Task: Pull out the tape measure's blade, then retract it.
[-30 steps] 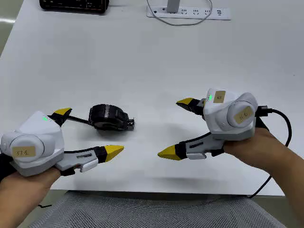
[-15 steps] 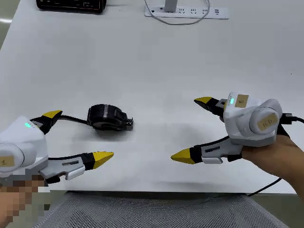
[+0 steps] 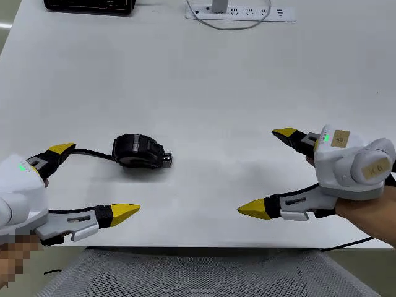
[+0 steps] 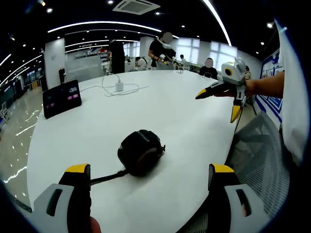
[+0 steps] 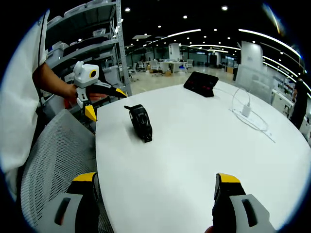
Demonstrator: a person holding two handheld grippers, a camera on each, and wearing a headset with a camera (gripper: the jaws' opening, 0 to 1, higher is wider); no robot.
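Left of centre in the head view, the tape measure (image 3: 141, 151) lies on the white counter (image 3: 204, 93). It has a black casing with the blade's hook at its right end, and a black strap (image 3: 93, 153) trails off to the left. The left gripper (image 3: 97, 180) sits at the lower left with its yellow-tipped jaws spread wide and holding nothing. Its upper tip is close to the strap's end, but I cannot tell whether they touch. The right gripper (image 3: 263, 171) is at the lower right, jaws likewise wide apart and empty, well apart from the tape measure. From the left gripper view the casing lies low at centre, just beyond the two jaws; from the right gripper view it sits up and left of centre. A power strip (image 3: 247, 12) and a dark device (image 3: 86, 5) lie along the top edge.
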